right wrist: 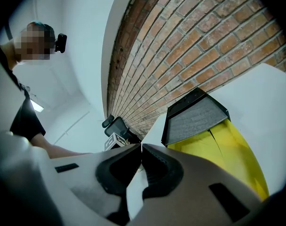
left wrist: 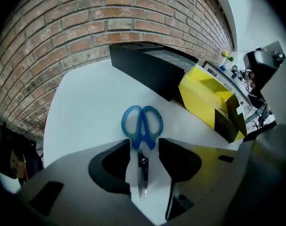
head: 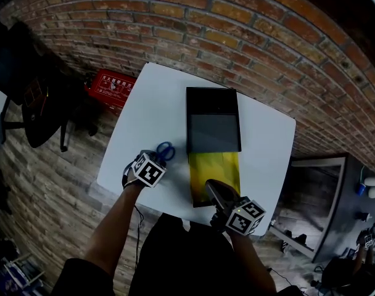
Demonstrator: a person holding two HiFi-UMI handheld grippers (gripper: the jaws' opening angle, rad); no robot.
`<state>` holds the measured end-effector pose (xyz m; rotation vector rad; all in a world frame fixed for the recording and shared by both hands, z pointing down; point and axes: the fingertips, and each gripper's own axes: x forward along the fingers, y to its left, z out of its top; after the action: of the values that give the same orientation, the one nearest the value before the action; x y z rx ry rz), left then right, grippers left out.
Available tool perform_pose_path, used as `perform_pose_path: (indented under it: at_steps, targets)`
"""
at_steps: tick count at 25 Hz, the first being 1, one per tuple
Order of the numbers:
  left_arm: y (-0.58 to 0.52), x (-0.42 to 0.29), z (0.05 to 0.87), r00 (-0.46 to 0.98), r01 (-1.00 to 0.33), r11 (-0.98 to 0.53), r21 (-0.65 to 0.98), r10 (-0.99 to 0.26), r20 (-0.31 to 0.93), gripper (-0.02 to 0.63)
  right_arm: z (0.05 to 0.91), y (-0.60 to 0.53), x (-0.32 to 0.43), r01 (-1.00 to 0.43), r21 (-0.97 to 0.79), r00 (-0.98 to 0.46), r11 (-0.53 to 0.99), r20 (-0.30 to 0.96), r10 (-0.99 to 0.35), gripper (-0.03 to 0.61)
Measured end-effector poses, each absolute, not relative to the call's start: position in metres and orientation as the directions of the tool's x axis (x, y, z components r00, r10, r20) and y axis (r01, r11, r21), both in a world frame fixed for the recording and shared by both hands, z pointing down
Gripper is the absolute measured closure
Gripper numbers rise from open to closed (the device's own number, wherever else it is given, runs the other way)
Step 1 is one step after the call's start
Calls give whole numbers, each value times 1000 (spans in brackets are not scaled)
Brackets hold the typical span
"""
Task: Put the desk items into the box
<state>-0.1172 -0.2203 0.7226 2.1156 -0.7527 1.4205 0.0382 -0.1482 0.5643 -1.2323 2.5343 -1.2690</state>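
Scissors [left wrist: 142, 150] flat on table [left wrist: 86, 117], blades between left tool's [left wrist: 145, 144] spread jaws.

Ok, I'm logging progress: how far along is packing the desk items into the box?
Done: nothing visible; the yellow box looks empty. In hand: the left claw stands open astride the scissors on the table, not yet gripping. The right claw is shut and empty near the box. Left: grip the scissors and put them in.
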Motion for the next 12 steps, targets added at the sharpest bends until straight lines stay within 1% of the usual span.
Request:
perform_pose_path:
  at_steps: [6,12]
  targets:
    - [-218,-113,722,294,-685,-727,51,-212,932,453,562,-149,30,-626,-696,-689,352,283,-667,555]
    - [-216,-114,721,324,-682,-728,66,-221,920,463,561,-151,29,-625,-692,-694,360,281,-663,555]
